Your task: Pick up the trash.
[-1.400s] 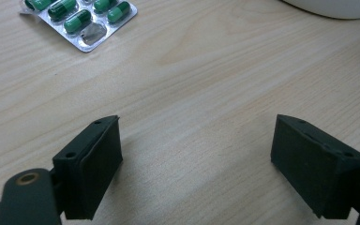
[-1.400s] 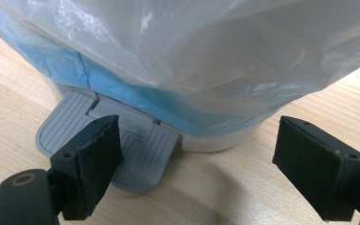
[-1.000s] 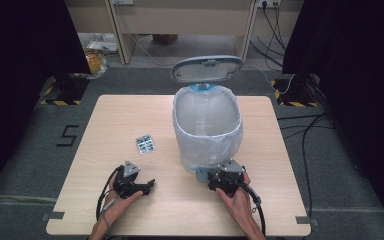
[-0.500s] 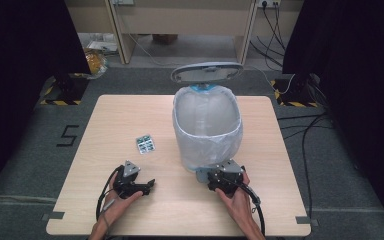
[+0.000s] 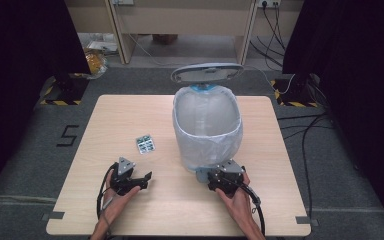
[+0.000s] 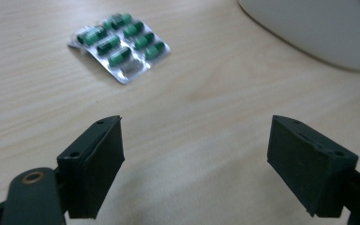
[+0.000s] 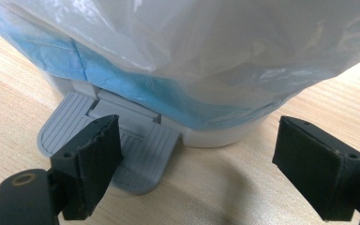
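High view: left hand point(image 5: 121, 192) low by blister pack point(image 5: 145, 144); right hand point(image 5: 235, 196) at pedal point(image 5: 203, 173).

Left gripper point(image 5: 141, 179) jaws apart, just now narrowing; right gripper point(image 5: 219, 176) jaws apart.

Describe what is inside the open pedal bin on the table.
The pedal bin holds a translucent bag folded over its rim; its visible inner walls look bare. The bottom is hidden by the near wall, so contents there cannot be ruled out.

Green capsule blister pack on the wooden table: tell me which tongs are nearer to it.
Left. The left tongs sit just below the green capsule blister pack, open and apart from it; the right tongs are across at the bin's grey pedal.
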{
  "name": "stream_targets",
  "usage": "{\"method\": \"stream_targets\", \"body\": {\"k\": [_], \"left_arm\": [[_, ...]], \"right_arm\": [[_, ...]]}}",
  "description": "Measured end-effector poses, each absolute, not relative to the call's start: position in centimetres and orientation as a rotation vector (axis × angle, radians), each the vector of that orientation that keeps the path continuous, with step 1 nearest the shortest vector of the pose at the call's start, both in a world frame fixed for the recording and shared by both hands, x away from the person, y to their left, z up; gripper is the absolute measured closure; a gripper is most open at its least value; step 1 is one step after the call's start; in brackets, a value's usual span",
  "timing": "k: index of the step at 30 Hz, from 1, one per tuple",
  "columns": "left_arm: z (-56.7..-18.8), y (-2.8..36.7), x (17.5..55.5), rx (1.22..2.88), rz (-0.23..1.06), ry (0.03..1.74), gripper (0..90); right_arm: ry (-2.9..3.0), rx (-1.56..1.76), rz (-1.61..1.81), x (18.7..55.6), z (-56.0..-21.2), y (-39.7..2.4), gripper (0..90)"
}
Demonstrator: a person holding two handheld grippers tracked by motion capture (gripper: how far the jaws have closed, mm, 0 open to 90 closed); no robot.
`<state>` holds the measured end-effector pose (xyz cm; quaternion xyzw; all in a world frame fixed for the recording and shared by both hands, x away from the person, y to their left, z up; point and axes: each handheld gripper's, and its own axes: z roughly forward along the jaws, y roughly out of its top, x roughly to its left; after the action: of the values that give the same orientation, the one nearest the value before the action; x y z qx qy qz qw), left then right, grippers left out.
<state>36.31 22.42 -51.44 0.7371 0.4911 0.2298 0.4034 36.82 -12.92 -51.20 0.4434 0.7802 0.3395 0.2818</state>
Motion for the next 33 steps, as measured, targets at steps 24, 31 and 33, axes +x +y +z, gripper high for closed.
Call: {"method": "stream_targets", "body": {"k": [24,31,33], "left_arm": [[-50.8,21.4,46.3,1.762,0.638,1.461,16.0],[-50.9,21.4,48.4,1.767,0.633,1.513,16.0],[-51.0,21.4,48.8,1.782,0.636,1.520,16.6]], "right_arm": [[2.095,1.188,0.915,36.8,-51.2,-13.0,15.5],[2.101,1.185,0.917,36.9,-51.2,-13.1,15.5],[2.099,1.182,0.917,36.9,-51.2,-13.0,15.5]]}}
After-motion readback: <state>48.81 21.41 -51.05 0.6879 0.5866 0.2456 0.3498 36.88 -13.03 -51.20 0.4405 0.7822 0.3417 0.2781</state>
